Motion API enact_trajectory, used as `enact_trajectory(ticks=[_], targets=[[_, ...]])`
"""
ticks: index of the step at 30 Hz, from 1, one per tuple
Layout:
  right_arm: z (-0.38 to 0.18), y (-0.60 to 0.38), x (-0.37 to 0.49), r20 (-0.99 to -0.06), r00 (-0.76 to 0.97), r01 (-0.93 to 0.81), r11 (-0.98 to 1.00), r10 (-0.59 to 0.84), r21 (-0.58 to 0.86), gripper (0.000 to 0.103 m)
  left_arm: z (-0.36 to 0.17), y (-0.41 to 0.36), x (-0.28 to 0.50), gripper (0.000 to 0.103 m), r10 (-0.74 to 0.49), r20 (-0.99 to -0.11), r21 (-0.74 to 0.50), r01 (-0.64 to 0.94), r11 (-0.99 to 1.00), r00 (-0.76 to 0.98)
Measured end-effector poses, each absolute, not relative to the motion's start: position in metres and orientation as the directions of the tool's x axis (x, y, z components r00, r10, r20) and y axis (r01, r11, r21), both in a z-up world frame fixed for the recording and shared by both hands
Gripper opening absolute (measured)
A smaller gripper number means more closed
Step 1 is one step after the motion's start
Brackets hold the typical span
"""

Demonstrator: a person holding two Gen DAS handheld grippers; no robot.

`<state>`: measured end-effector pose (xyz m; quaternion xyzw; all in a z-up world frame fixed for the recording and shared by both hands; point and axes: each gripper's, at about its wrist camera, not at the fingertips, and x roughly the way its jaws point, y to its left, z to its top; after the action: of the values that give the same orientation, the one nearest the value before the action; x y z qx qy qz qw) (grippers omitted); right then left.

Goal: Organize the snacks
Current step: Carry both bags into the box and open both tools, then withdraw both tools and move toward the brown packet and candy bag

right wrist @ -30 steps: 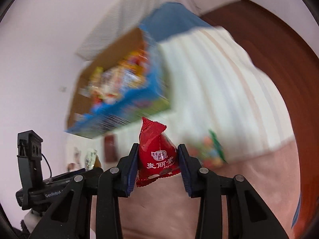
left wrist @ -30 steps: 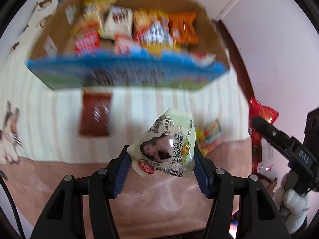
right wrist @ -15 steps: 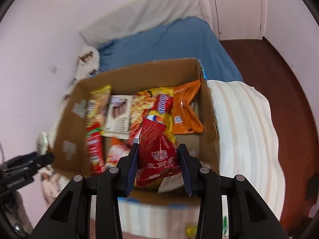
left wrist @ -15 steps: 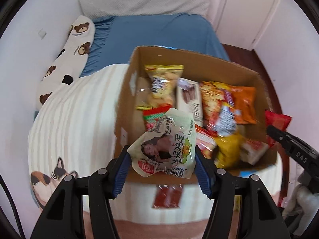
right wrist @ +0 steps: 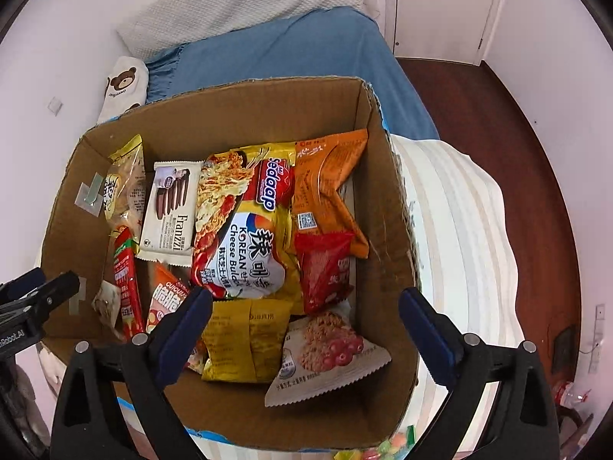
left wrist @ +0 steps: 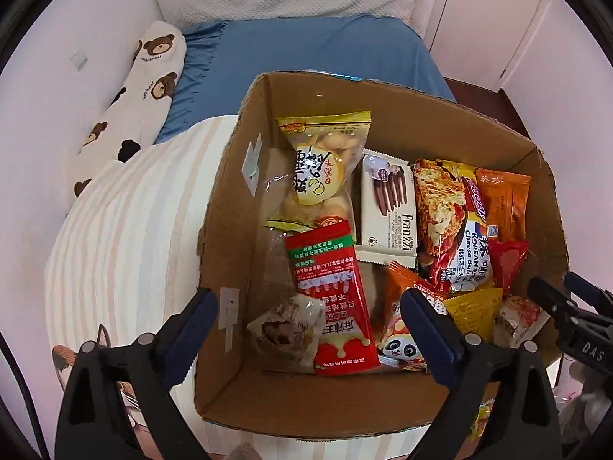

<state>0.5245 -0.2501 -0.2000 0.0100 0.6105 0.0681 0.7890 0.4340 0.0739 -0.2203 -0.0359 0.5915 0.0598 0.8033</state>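
A cardboard box (left wrist: 230,230) (right wrist: 249,115) on the bed holds several snack packets. My left gripper (left wrist: 306,303) hovers over its near left corner, jaws opening wide, nothing between the pads. Below it the pale packet with a woman's picture (left wrist: 285,331) (right wrist: 105,303) lies loose in the box beside a long red sachet (left wrist: 329,291). My right gripper (right wrist: 304,299) hangs over the near right part, jaws also opening and empty. The red packet (right wrist: 323,268) (left wrist: 505,264) rests in the box by the noodle pack (right wrist: 245,230). Each view shows the other gripper at its edge.
The box stands on a striped blanket (left wrist: 126,230) over a blue sheet (left wrist: 306,50). A bear-print pillow (left wrist: 134,96) lies along the left wall. A colourful candy bag (right wrist: 383,448) sits just outside the box's near edge. Dark wood floor (right wrist: 498,122) is to the right.
Both grippers swung over the box, then opened. The pale packet dropped from the left one and the red packet from the right one into the box.
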Motion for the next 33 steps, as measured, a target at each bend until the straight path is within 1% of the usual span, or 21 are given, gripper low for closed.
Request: enact_trajectory(ticks=[10,23,33], targets=[[-0.179,-0.249,0.506,-0.954,0.274,-0.108,0.989,0.123,0.096,0.100,-0.208,0.063,0.425,0.098,0.031,-0.948,-0.013,-0.135,0.991,0.317],[-0.119,-0.251,0.454,-0.908,0.400,-0.134,0.988,0.127,0.079,0.100,-0.142,0.047,0.369,0.098,0.029,-0.889,-0.025,-0.112,0.993,0.457],[-0.070,-0.255,0.405,-0.863,0.481,-0.154,0.984,0.156,0.092,0.100,-0.109,0.027,0.325,0.098,0.011,-0.858,-0.029,-0.070,0.997,0.514]])
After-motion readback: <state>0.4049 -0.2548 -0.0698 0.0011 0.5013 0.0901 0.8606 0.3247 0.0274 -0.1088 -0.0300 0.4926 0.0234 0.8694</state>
